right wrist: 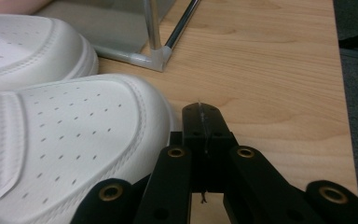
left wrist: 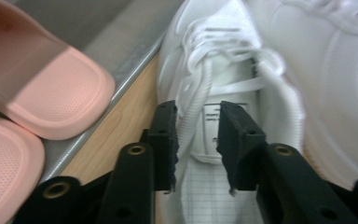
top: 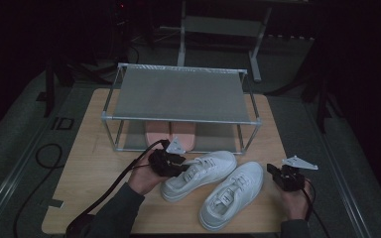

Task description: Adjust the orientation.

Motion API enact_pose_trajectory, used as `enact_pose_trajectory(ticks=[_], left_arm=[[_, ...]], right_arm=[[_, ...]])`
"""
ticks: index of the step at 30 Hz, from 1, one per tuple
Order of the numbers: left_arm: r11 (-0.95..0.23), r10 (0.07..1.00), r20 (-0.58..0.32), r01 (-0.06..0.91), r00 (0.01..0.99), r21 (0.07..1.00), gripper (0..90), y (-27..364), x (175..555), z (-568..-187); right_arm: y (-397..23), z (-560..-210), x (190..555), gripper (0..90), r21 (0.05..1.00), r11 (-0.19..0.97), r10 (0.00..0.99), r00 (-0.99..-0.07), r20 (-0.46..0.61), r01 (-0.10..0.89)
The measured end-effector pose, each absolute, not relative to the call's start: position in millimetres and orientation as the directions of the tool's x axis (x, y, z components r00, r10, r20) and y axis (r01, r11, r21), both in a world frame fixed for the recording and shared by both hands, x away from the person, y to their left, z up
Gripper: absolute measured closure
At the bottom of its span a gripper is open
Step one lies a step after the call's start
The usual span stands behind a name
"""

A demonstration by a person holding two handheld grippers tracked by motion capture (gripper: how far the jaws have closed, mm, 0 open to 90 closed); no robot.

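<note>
My left gripper (top: pixel 171 163) sits right at the heel opening of the left sneaker (top: pixel 201 173), which lies on the surface (top: pixel 99 168) just in front of the shoe rack (top: pixel 178 94). In the left gripper view the jaws stand partly apart and straddle the tongue and a lace at the shoe's mouth, but the pads do not press on anything, so I hold nothing there yet. That sneaker's long axis runs from the heel beside my hand out to the toe, slanting toward the rack's right front leg; the rack's lower shelf (left wrist: pixel 121 60) is just beyond it and already carries the pink slippers (top: pixel 170 133) at its left and middle. The open room on that shelf looks to be to the right of the slippers. My right gripper (top: pixel 278 174) rests just off the toe side of the right sneaker (top: pixel 233 196), jaws pressed fully together with nothing between them, bare wood ahead of it. The two sneakers lie side by side, nearly touching, so I judge the left one must be lifted clear rather than slid, and my left hand is plainly the nearer one for it.
</note>
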State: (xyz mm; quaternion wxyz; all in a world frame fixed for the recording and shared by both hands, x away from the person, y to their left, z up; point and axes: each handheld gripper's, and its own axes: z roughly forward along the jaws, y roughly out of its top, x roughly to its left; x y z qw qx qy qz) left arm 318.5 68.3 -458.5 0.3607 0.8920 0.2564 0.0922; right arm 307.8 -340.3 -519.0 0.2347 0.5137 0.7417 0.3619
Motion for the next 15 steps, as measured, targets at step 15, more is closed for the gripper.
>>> enact_pose_trajectory(ticks=[15], left_arm=[[-0.591, 0.506, -0.046, 0.385, 0.862, 0.709, 65.1, 78, 311, -452]], right_arm=[[-340, -525, 317, 90.0, 0.750, 0.241, 0.899, -0.432, 0.066, 0.616]])
